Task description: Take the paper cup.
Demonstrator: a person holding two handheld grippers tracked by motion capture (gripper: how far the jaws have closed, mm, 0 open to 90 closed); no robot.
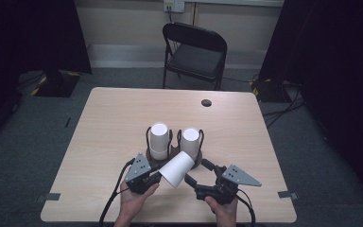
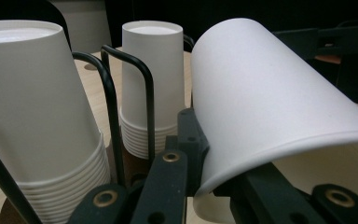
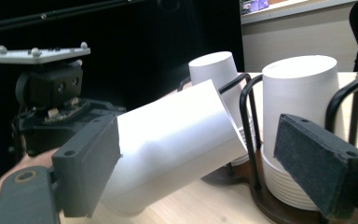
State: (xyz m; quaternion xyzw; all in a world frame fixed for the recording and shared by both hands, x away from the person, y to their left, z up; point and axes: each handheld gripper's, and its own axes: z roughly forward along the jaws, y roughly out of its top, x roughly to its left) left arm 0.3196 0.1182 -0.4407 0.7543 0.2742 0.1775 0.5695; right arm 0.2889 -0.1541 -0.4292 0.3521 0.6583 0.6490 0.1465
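Two upside-down stacks of white paper cups, the left stack [image 1: 159,139] [image 2: 32,112] and the right stack [image 1: 189,140] [image 3: 303,121], stand in a black wire holder [image 2: 112,107] on brown bases at mid table. A single white paper cup [image 1: 177,168] [image 2: 279,102] [image 3: 177,144] hangs tilted just in front of them, bottom toward the stacks. My left gripper [image 1: 158,176] [image 2: 205,172] is shut on that cup's rim wall. To the cup's right, my right gripper [image 1: 197,172] [image 3: 205,163] stands open, its pads [image 3: 88,163] wide apart, the cup lying just beyond them.
The wooden table [image 1: 113,109] has a round cable hole [image 1: 206,102] at its far right. A black folding chair [image 1: 194,52] stands beyond the far edge. Tape marks [image 1: 52,196] sit at the near corners. Dark curtains flank both sides.
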